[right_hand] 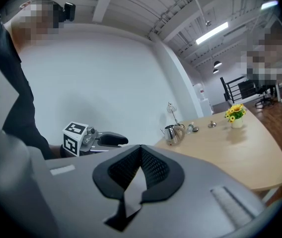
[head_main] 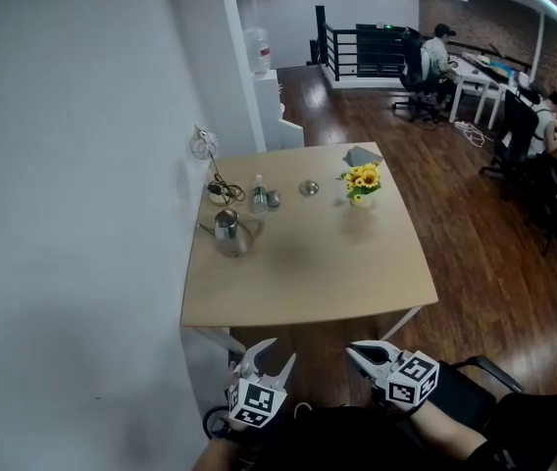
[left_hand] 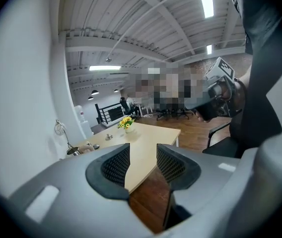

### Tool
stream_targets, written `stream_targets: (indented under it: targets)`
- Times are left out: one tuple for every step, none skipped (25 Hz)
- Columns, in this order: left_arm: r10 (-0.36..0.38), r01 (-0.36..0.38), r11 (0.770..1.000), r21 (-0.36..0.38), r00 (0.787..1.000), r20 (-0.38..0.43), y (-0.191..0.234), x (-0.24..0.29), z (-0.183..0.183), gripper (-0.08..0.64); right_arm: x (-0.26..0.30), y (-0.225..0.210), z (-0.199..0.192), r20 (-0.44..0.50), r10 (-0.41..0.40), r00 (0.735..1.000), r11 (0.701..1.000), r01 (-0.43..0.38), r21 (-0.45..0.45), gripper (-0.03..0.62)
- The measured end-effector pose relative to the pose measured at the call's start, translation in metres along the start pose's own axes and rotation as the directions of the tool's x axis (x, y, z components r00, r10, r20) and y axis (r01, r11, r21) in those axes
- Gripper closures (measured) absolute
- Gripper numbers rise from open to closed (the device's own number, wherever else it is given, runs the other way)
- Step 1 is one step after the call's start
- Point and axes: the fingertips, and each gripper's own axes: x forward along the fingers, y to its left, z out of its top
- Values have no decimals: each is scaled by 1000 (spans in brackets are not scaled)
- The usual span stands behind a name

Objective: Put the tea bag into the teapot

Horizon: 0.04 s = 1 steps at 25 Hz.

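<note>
A small metal teapot [head_main: 227,232] stands near the left edge of the wooden table [head_main: 308,283]; it also shows as the teapot [right_hand: 172,133] in the right gripper view. I cannot make out a tea bag among the small items behind it. Both grippers hang off the table's near edge, in front of the person. My left gripper [head_main: 277,353] is open, and only table and floor show between its jaws [left_hand: 143,165]. My right gripper [head_main: 362,349] has its tips touching [right_hand: 141,150], with nothing held.
A small bottle [head_main: 258,196], a little round dish [head_main: 308,187] and a pot of yellow flowers [head_main: 362,184] stand at the table's far side. A white wall [head_main: 73,214] runs along the left. A dark chair [head_main: 494,386] is at the right. People sit at desks far back.
</note>
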Motion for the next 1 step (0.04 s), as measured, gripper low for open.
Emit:
stream_targets:
  targets:
    - [2,-2,1000,0,1000,1,-1,0,1,397,-1,0,0,2,2,1000,1000,-2,-1,584]
